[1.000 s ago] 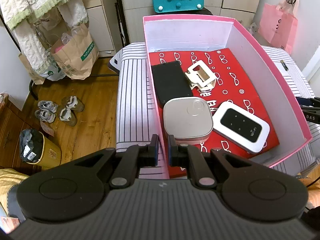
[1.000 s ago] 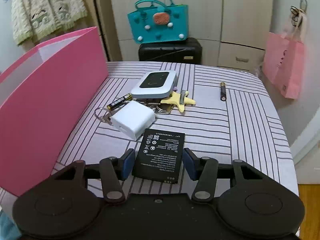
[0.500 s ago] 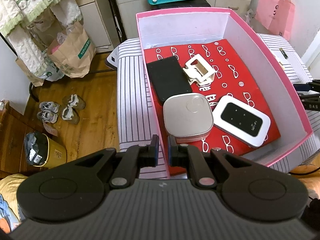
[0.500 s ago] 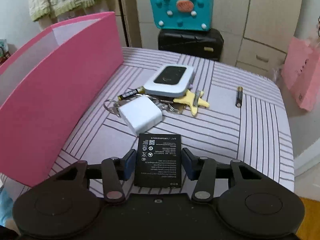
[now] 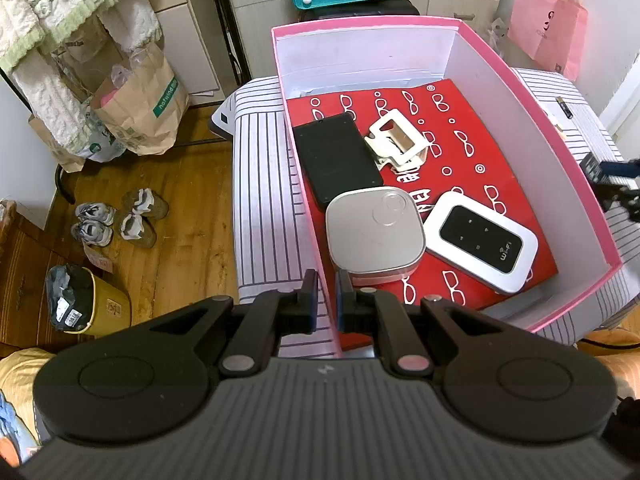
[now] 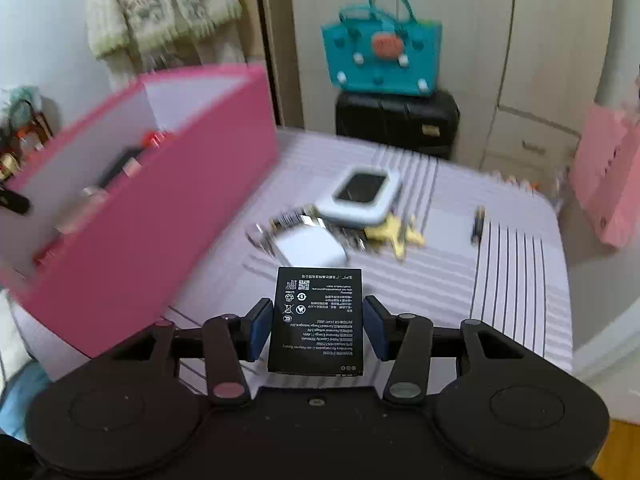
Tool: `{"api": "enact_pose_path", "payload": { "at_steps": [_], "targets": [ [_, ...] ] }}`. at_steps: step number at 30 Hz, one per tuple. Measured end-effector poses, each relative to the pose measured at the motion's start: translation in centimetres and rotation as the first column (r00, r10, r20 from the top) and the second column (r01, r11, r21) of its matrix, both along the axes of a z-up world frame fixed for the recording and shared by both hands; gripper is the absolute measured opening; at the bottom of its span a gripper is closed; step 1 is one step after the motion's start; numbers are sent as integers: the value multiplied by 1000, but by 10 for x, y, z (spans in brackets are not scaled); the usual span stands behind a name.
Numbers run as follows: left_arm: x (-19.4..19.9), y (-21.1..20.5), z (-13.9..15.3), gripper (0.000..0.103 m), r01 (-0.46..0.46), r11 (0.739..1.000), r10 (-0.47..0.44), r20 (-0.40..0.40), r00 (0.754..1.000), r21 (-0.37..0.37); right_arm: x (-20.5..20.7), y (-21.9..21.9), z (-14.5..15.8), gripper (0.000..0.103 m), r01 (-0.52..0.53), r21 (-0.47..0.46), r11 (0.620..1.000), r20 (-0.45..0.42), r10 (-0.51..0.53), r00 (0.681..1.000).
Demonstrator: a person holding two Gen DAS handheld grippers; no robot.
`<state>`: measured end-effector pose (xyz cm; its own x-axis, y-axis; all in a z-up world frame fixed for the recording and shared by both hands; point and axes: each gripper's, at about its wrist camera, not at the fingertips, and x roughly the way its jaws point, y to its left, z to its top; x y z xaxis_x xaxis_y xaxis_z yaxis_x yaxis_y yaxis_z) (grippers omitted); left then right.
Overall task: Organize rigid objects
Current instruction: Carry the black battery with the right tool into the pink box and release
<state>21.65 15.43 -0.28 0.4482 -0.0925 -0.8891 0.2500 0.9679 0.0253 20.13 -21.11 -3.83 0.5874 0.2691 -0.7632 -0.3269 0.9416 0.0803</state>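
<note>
My left gripper is shut on the near left wall of the pink box. Inside the box lie a black phone-like slab, a white clip, a silver square device and a white WiFi router. My right gripper is shut on a black flat battery and holds it above the striped table, right of the pink box. The right gripper's tip also shows in the left wrist view.
On the table lie a white charger, a second white router, a yellow star key fob, keys and a small AA battery. A black suitcase with a teal bag stands behind. Wooden floor with shoes lies left.
My right gripper has lifted the black battery off the table and is moving, blurring the view. The left gripper keeps its hold on the box wall and has risen slightly.
</note>
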Motion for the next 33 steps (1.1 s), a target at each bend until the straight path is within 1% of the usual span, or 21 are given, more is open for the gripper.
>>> {"api": "enact_pose_path", "payload": {
  "at_steps": [3, 4, 7, 9, 11, 13, 15, 18, 21, 24, 26, 30, 33],
  "targets": [
    [1, -1, 0, 8, -1, 1000, 1, -1, 1000, 6, -3, 9, 28, 54, -44, 31, 999, 62, 42, 997],
    [2, -1, 0, 7, -4, 1000, 4, -2, 1000, 3, -2, 16, 40, 54, -75, 32, 997, 92, 72, 993],
    [5, 1, 0, 7, -23, 1000, 23, 5, 1000, -17, 6, 43, 72, 54, -195, 51, 980, 177, 183, 967],
    [6, 3, 0, 7, -29, 999, 29, 3, 1000, -31, 14, 62, 85, 54, -273, 54, 960, 197, 258, 946],
    [6, 5, 0, 7, -44, 998, 44, -2, 999, -49, 23, 87, 91, 54, -353, 25, 935, 196, 342, 919],
    [7, 6, -1, 7, -51, 997, 51, -4, 999, -58, 35, 109, 89, 54, -399, -17, 917, 175, 395, 902],
    [7, 6, -1, 7, -51, 997, 51, -3, 999, -64, 47, 130, 81, 54, -421, -76, 904, 142, 428, 893],
    [6, 7, -1, 7, -48, 996, 48, -1, 999, -68, 66, 155, 66, 54, -429, -157, 889, 88, 446, 891],
    [6, 8, -1, 7, -48, 996, 48, 1, 999, -72, 85, 172, 53, 54, -429, -204, 880, 31, 444, 895],
    [8, 8, -1, 8, -37, 997, 36, -4, 999, -69, 98, 185, 40, 54, -415, -273, 868, 16, 435, 900],
    [9, 9, -1, 8, -37, 996, 36, -9, 999, -76, 101, 192, 29, 54, -415, -328, 849, 3, 440, 898],
    [8, 9, -1, 8, -34, 996, 34, -4, 999, -79, 110, 199, 15, 54, -416, -373, 829, -45, 432, 901],
    [8, 9, -1, 8, -35, 996, 35, 0, 999, -82, 120, 203, 9, 54, -417, -363, 834, -86, 416, 906]
  ]
}}
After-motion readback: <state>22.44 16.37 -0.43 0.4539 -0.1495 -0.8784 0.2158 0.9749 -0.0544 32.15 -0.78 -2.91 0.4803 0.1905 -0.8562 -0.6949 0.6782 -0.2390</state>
